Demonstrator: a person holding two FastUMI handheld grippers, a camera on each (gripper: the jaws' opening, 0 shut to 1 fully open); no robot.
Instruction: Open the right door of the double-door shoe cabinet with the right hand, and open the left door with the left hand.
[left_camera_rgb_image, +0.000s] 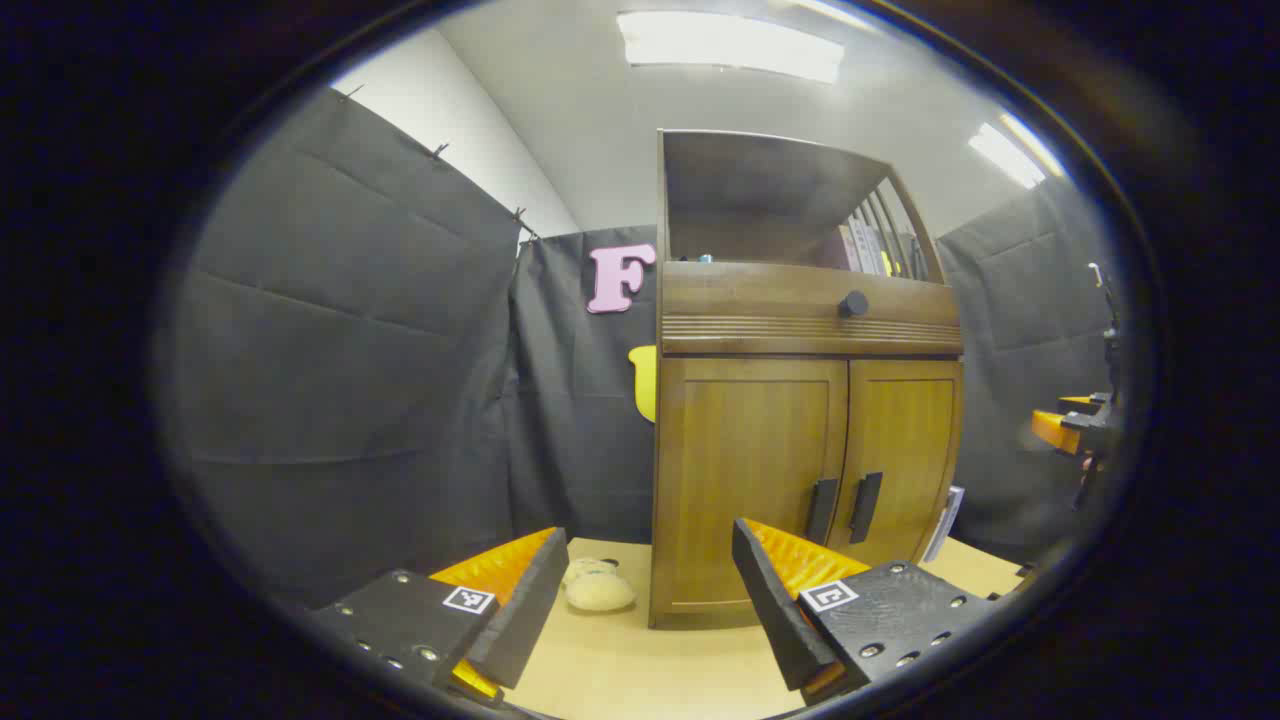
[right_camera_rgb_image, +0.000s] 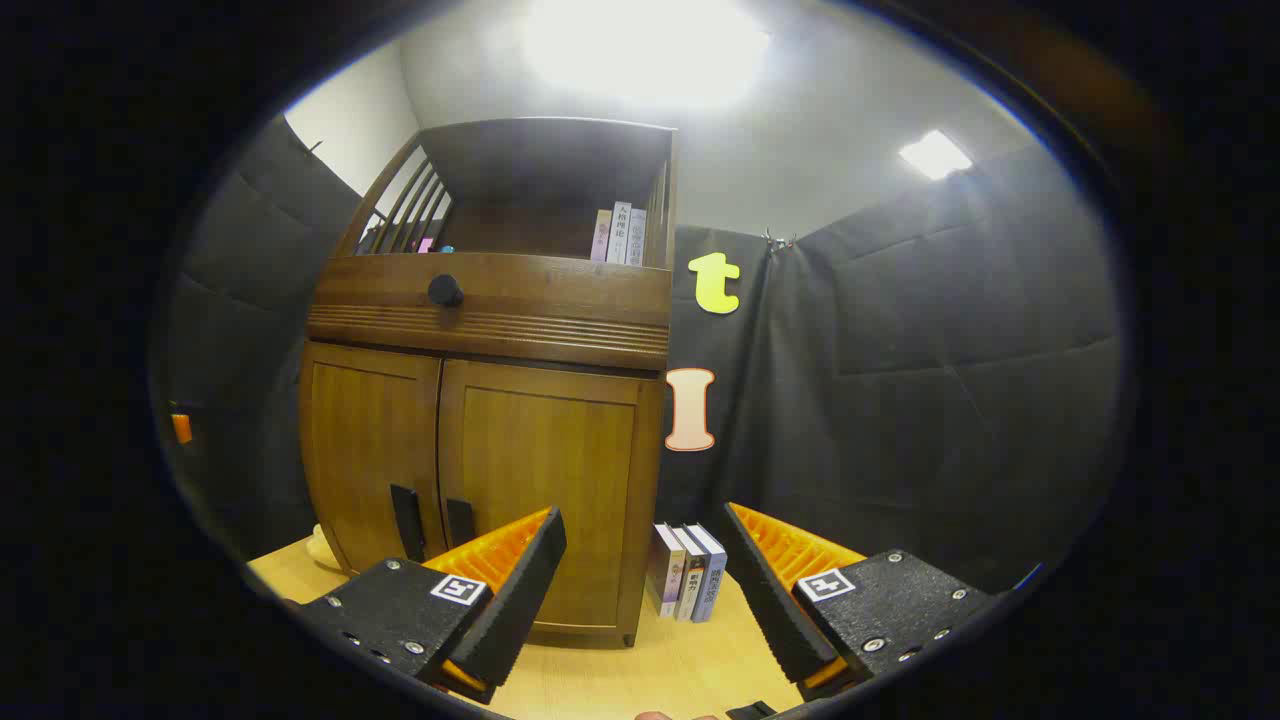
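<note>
A wooden shoe cabinet (left_camera_rgb_image: 800, 440) (right_camera_rgb_image: 490, 420) stands on a light table, both doors closed. The left door (left_camera_rgb_image: 750, 480) (right_camera_rgb_image: 365, 455) and right door (left_camera_rgb_image: 905, 450) (right_camera_rgb_image: 545, 490) each carry a dark vertical handle near the middle seam: left handle (left_camera_rgb_image: 821, 510) (right_camera_rgb_image: 405, 522), right handle (left_camera_rgb_image: 865, 506) (right_camera_rgb_image: 460, 522). My left gripper (left_camera_rgb_image: 645, 590) is open, a short way in front of the cabinet's lower left corner. My right gripper (right_camera_rgb_image: 645, 585) is open too, in front of the cabinet's lower right corner. The right gripper (left_camera_rgb_image: 1075, 430) also shows at the far right of the left gripper view.
A drawer with a round dark knob (left_camera_rgb_image: 853, 303) (right_camera_rgb_image: 445, 290) sits above the doors, with an open shelf of books (right_camera_rgb_image: 620, 235) on top. A plush toy (left_camera_rgb_image: 597, 587) lies left of the cabinet. Three books (right_camera_rgb_image: 685, 572) stand at its right side.
</note>
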